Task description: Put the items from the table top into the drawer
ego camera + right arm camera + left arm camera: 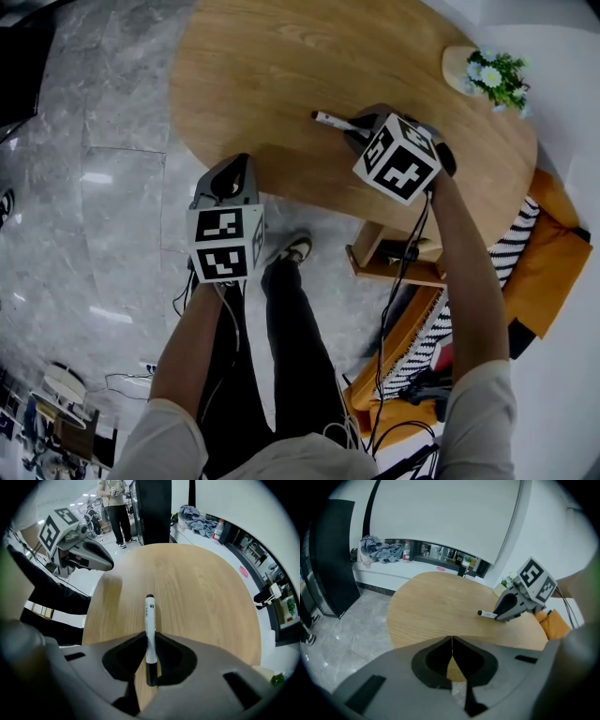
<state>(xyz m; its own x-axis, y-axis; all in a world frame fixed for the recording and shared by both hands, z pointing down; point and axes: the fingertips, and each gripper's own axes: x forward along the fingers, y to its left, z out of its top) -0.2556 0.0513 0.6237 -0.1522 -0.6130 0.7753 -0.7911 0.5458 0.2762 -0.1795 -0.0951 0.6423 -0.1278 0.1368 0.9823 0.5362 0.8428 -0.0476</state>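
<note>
Now my right gripper pinches the white marker at centre frame, wooden table beneath, while my left gripper sits closed, empty.

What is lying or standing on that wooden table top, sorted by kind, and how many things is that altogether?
Marker pen: 1, white with black ends, clamped in the right gripper
Small pot of flowers: 1, at the far edge
Total: 2
</note>
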